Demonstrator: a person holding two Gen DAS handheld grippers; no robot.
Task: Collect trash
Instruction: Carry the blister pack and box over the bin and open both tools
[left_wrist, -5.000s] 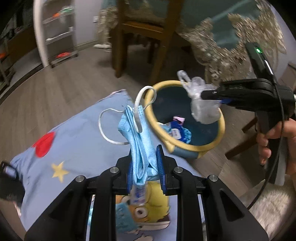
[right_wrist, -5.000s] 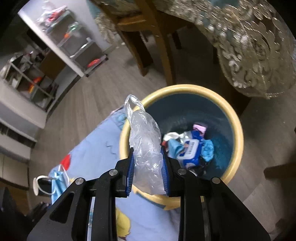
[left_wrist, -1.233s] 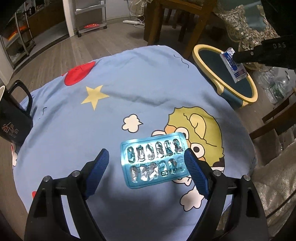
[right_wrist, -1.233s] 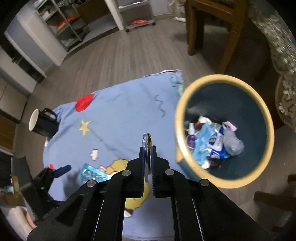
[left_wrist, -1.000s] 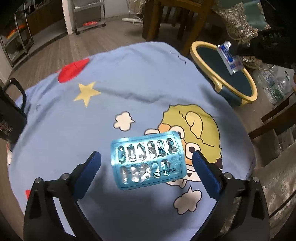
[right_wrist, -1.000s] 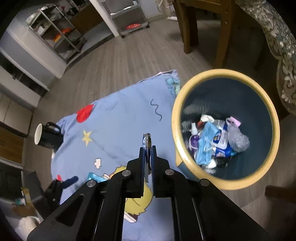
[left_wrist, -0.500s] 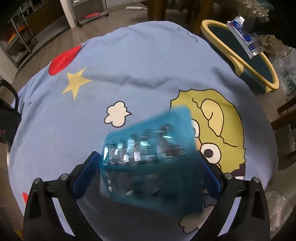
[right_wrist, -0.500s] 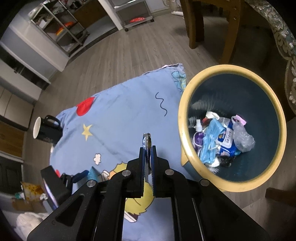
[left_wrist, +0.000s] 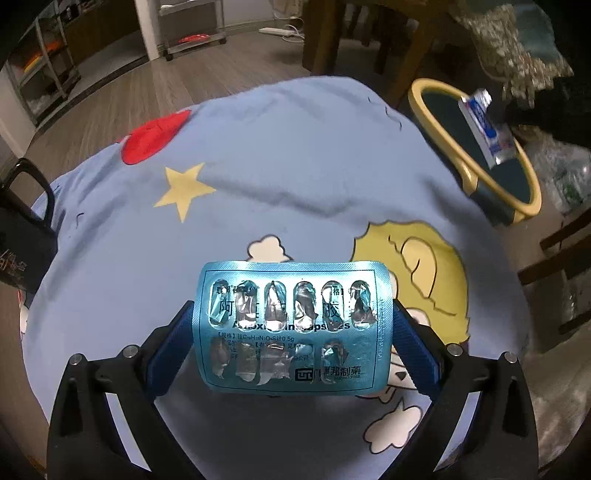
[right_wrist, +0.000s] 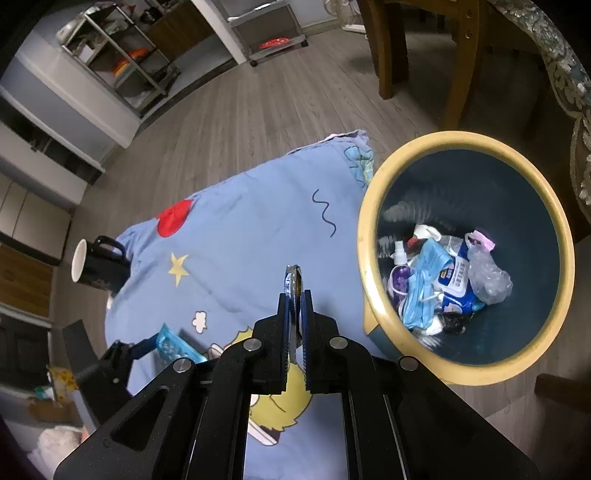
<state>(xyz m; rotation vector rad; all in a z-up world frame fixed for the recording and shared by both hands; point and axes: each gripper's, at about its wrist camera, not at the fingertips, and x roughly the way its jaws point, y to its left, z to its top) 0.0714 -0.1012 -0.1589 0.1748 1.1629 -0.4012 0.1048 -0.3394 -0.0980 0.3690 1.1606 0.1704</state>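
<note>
1. Here, the left gripper (left_wrist: 291, 343) holds an emptied blue blister pack (left_wrist: 293, 328) crosswise, its pads pressing on the pack's two short ends, lifted clear above the blue cartoon blanket (left_wrist: 258, 155) near that blanket's front edge.
2. The right gripper (right_wrist: 295, 295) is pressed nearly flat together on a thin sachet (right_wrist: 293, 284), seen edge-on from its own camera. From the left camera the same sachet (left_wrist: 485, 127) hangs over the yellow-rimmed bin (left_wrist: 465, 162), which stands off the blanket's far right corner.
3. The bin (right_wrist: 373, 295) already holds a face mask (right_wrist: 421, 288), a wipes packet (right_wrist: 458, 284), a crumpled clear bag (right_wrist: 487, 273) and a small spray bottle (right_wrist: 400, 266).
4. The pack looks very light and springy. It bows slightly between the pads, so I judge that a hard squeeze would buckle it and a loose one could let it pop out.
5. Its torn foil pockets are crinkly and its plastic is smooth, so it is probably slippery. The end-on hold across the short edges seems sound for carrying it to the bin.
6. The sachet is flat, limp and nearly weightless. Pinched near one end it should drop freely once released, though it may flutter sideways, so letting go well inside the rim seems wise.
7. A black mug (right_wrist: 98, 267) sits at the blanket's far left corner and looks like no trash.
</note>
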